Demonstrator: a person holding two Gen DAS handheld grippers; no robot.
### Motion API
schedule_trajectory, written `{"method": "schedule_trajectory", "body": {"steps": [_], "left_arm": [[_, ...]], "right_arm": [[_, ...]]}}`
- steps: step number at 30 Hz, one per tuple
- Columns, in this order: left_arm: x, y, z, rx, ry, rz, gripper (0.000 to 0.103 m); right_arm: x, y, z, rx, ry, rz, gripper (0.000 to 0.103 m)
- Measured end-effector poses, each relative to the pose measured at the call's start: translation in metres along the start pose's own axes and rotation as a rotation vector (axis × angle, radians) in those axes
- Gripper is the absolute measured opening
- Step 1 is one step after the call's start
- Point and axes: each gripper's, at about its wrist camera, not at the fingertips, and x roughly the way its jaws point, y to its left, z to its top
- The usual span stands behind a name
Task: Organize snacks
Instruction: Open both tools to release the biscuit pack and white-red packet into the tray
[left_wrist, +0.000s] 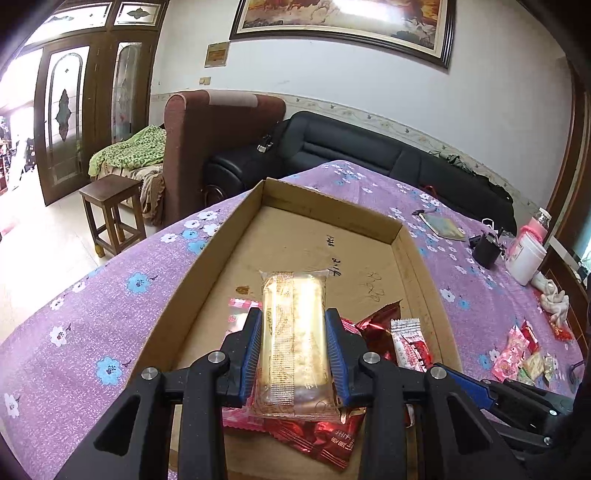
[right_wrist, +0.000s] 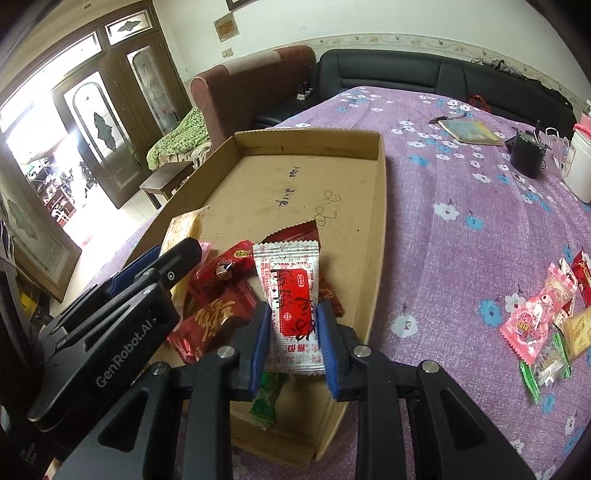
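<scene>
- The left gripper (left_wrist: 293, 345) is clamping a clear-wrapped golden cake bar (left_wrist: 293, 332), long axis running up the frame, over the cardboard tray (left_wrist: 328, 208).
- The right gripper (right_wrist: 293, 332) is pinching a red-and-white sachet (right_wrist: 293, 295) above the tray's lower end; loose snacks (right_wrist: 550, 332) are lying at lower right.

box (right_wrist: 380, 206) far half bare, wrappers (right_wrist: 218, 291) crowd near end

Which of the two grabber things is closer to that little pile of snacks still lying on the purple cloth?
The right gripper. The loose snack pile lies on the tablecloth just to its right, outside the cardboard tray. The left gripper is farther over, above the tray's other side.
</scene>
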Motion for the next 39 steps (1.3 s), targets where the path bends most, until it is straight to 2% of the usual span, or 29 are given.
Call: {"method": "schedule_trajectory", "body": {"steps": [5,13,24,30,36,39], "left_arm": [[-0.002,0.001,0.0,0.001,-0.01,-0.006,0.038],[-0.015,-0.001,0.001,0.015,-0.079,0.011,0.054],[-0.018,-0.001,0.002,0.015,-0.096,0.007,0.054],[-0.02,-0.004,0.001,0.024,-0.1,0.015,0.054],[-0.022,-0.009,0.0,0.046,-0.112,0.009,0.054],[-0.019,-0.016,-0.001,0.073,-0.096,-0.005,0.066]], "right_arm": [[-0.004,0.001,-0.002,-0.002,-0.012,0.002,0.028],[-0.014,-0.003,0.001,0.01,-0.034,0.006,0.03],[-0.057,-0.022,0.005,0.041,-0.066,0.021,0.03],[-0.084,-0.06,-0.004,0.099,-0.079,0.007,0.032],[-0.113,-0.129,-0.019,0.215,-0.115,-0.047,0.034],[-0.119,-0.17,-0.028,0.333,-0.148,-0.051,0.035]]}}
